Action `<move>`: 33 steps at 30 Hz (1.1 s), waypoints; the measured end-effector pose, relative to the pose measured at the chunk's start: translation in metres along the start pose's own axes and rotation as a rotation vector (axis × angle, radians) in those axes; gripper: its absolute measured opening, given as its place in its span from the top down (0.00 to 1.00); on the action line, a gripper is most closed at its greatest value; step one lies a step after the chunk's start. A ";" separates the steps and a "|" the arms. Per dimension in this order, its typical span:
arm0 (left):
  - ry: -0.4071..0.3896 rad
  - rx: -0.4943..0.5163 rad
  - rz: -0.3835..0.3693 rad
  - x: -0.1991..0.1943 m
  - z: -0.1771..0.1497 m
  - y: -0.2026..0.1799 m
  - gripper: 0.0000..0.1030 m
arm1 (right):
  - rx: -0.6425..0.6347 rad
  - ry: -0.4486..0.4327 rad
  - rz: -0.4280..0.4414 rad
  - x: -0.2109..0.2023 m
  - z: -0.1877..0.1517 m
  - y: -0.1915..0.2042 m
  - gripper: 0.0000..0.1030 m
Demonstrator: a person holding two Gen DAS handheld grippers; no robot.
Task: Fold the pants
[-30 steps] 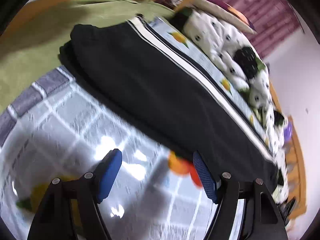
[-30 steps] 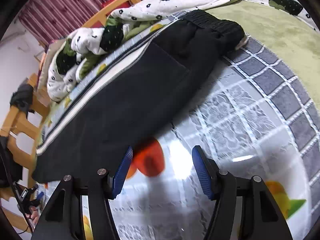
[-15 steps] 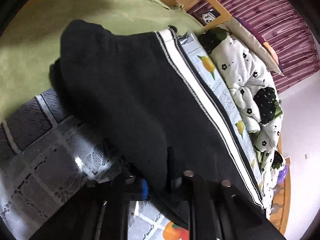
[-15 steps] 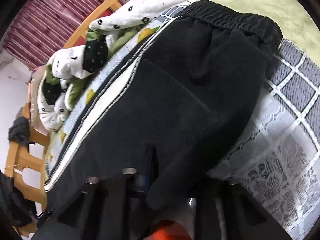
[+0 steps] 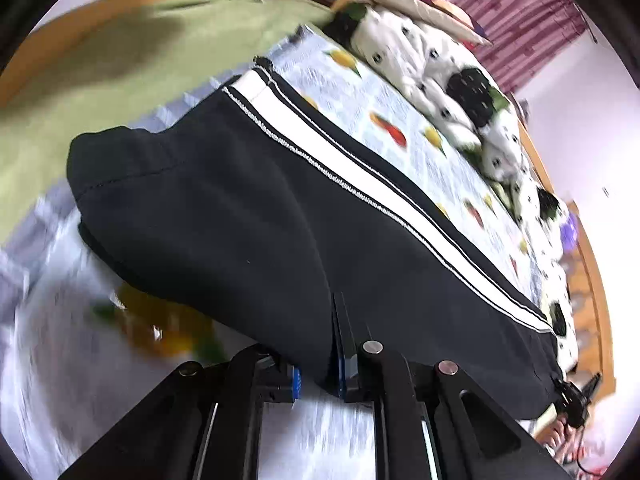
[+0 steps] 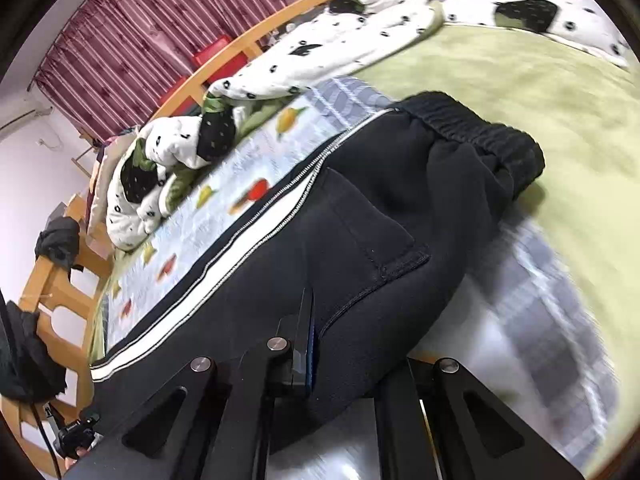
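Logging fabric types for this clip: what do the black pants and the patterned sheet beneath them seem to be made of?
Black pants: apparently thick matte fleece or sweatshirt knit, given the soft bulky folds, ribbed elastic waistband and woven-looking white side stripe.
Patterned sheet: probably thin printed cotton or polyester, flat with fruit motifs; blur leaves the weave unclear.

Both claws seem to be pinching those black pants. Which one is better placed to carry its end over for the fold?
Probably the left gripper: it pinches the black pants with a white side stripe near the light leg cuff. The right gripper holds them near the bulkier ribbed waistband.
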State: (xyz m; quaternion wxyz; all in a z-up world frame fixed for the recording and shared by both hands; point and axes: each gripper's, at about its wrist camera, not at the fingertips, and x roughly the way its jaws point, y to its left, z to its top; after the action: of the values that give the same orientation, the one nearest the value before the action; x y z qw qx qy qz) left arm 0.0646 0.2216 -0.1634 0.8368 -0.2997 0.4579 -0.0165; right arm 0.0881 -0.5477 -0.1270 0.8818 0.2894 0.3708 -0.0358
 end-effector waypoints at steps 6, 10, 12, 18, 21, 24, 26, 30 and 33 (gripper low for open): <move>0.021 0.046 0.094 -0.009 -0.036 0.004 0.75 | -0.014 0.084 -0.139 -0.018 -0.041 -0.048 0.71; 0.007 0.099 0.160 -0.035 -0.043 0.001 0.66 | -0.079 0.070 -0.167 -0.050 -0.054 -0.042 0.67; -0.027 0.134 0.174 -0.051 -0.047 -0.002 0.64 | -0.139 0.047 -0.202 -0.069 -0.056 -0.033 0.67; -0.124 0.233 0.156 -0.073 -0.012 -0.027 0.62 | -0.257 -0.024 -0.184 -0.088 -0.032 0.015 0.56; -0.152 0.239 0.166 -0.057 0.025 -0.040 0.52 | -0.314 -0.023 -0.159 -0.065 -0.017 0.050 0.56; -0.165 0.248 0.208 -0.027 0.062 -0.047 0.52 | -0.360 -0.002 -0.109 -0.032 -0.010 0.082 0.56; -0.159 0.225 0.240 -0.004 0.086 -0.039 0.52 | -0.377 0.036 -0.082 -0.006 -0.008 0.098 0.55; -0.137 0.215 0.333 0.030 0.115 -0.021 0.52 | -0.408 0.105 -0.074 0.042 -0.004 0.117 0.56; -0.134 0.189 0.368 0.049 0.128 -0.009 0.52 | -0.460 0.131 -0.077 0.064 -0.003 0.126 0.56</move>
State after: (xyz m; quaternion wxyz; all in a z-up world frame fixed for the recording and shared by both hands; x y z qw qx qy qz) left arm 0.1944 0.2620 -0.1442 0.8787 -0.1316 0.4445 0.1139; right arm 0.1677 -0.4315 -0.1107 0.8965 0.0682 0.4364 0.0350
